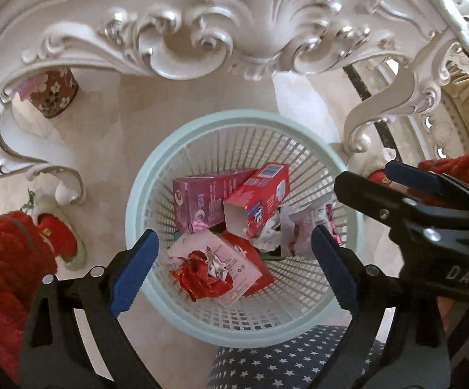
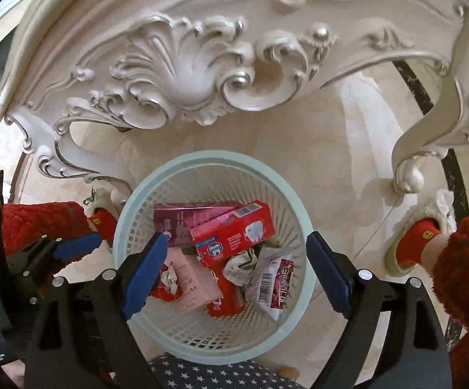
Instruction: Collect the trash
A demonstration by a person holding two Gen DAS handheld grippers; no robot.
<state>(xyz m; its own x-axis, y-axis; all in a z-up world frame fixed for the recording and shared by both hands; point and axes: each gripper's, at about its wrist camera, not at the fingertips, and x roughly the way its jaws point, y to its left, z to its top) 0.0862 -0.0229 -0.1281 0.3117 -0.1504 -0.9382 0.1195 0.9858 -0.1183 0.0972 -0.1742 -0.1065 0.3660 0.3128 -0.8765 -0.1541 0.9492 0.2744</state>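
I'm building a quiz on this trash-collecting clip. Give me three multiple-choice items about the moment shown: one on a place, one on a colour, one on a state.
1. Where does the red toothpaste box lie?
A. on the floor beside the bin
B. inside the wastebasket
C. on the carved table

2. What colour is the wastebasket's rim?
A. black
B. bright yellow
C. pale mint green

3. How does the left claw stand?
A. open, nothing between its pads
B. shut on a box
C. shut on a crumpled wrapper

Answers:
1. B, the box rests among other trash within the basket's slatted walls.
2. C, the ring around the white lattice is pale green in both views.
3. A, its blue pads sit wide apart above the basket, gripping nothing.
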